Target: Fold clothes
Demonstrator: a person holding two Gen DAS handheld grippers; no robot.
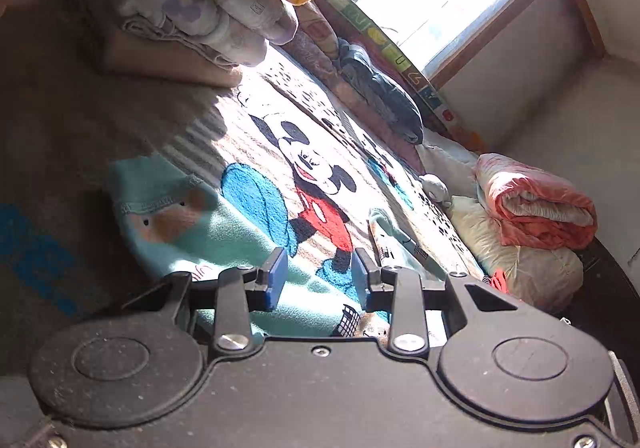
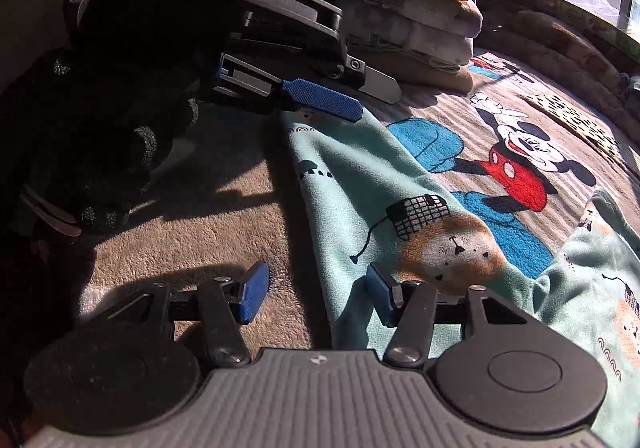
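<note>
You are working on a bed covered by a cartoon-mouse blanket (image 2: 516,164), and the mouse figure serves as the landmark here. A mint-green printed garment (image 2: 360,184) lies on the blanket just beside the mouse, on the side nearer you, partly covering the blue patch at its feet. It looks only partly folded: a long creased edge runs toward you and a second flap of it bunches up off to the mouse's near right, so most of the folding seems left to do.

Your left hand-held gripper (image 2: 340,96) sits at the garment's far corner, beyond the mouse's raised arm; its fingers are spread, with nothing between them in its own view. Your right hand-held gripper (image 2: 316,296) is also spread wide, straddling the garment's near edge without pinching it.

Behind the mouse, a stack of folded clothes (image 2: 416,4) stands finished, topped by yellow and red knits.

Readable writing: the left gripper's body shows "GenRobot" in part, plus "AS" and small text too blurred to read
</note>
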